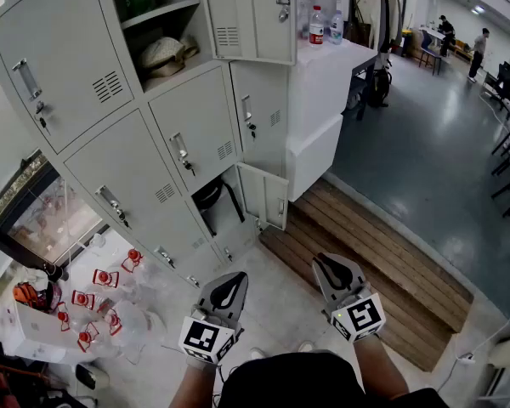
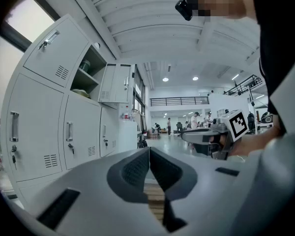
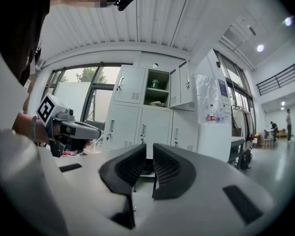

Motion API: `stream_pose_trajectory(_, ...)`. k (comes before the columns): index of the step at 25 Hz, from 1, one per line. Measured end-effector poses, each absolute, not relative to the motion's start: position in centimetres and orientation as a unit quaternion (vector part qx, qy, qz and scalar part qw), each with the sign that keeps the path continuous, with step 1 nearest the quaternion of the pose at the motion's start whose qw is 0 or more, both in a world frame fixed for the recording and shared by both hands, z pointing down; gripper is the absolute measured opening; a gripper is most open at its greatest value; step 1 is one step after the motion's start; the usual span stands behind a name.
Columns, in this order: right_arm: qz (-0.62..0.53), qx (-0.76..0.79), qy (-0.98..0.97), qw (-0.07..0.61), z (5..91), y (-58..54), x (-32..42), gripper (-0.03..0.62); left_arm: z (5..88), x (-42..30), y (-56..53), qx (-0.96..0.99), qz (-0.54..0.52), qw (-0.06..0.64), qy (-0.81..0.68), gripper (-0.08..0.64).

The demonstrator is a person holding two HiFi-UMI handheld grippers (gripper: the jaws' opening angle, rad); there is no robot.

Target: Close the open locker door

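1. Left gripper [image 2: 149, 151]: jaws together, nothing between them.
2. Right gripper [image 3: 149, 149]: jaws slightly apart, empty.
3. Lower open locker door [image 1: 264, 195]: well ahead of both jaws; compartment [image 1: 217, 206] contents dark, indistinct.
4. Upper open locker door [image 1: 255, 15]: top cut off.

The person is holding the grey two-jaw left gripper [image 1: 232, 280] and the matching grey right gripper [image 1: 325, 264] side by side, low before the body, both pointing forward. The left jaws are pressing together; the right jaws are standing slightly apart, gripping nothing.
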State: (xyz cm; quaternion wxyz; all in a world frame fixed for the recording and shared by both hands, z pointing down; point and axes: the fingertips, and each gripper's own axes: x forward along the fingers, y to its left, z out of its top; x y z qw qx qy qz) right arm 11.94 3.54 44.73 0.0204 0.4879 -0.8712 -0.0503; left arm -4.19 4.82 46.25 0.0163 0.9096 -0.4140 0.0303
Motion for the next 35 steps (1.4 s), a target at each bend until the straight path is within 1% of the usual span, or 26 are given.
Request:
stream_pose_trajectory(10, -0.046, 0.493, -0.868, 0.025, 45.2, 3.9, 11.1, 0.06, 46.1, -5.1, 5.4, 0.913, 0.016, 0.026, -0.408, 0.025)
stream_pose_trajectory(16, -0.018, 0.509, -0.86, 0.002, 45.3, 3.7, 10.4, 0.06, 46.1, -6.5, 5.8, 0.918, 0.016, 0.042, -0.395, 0.023)
stream_pose_trajectory(20, 0.011, 0.515, -0.857, -0.014, 45.8, 3.2, 8.8, 0.06, 46.4, -8.9, 5.8, 0.917, 0.016, 0.041, -0.397, 0.023)
stream_pose_trajectory(22, 0.01, 0.513, -0.858, -0.008, 46.1, 3.2, 7.6, 0.06, 47.0, -10.1, 5.7, 0.917, 0.015, 0.045, -0.397, 0.023)
stream_pose_trajectory(27, -0.018, 0.513, -0.858, 0.031, 46.9, 3.0, 5.1, 0.06, 47.6, -11.1, 4.8, 0.923, 0.017, 0.038, -0.383, 0.023)
stream_pose_trajectory(35, 0.002, 0.516, -0.856, 0.02, 47.9, -0.5, 6.1, 0.06, 49.3, -10.6, 1.5, 0.918, 0.032, 0.049, -0.393, 0.023)
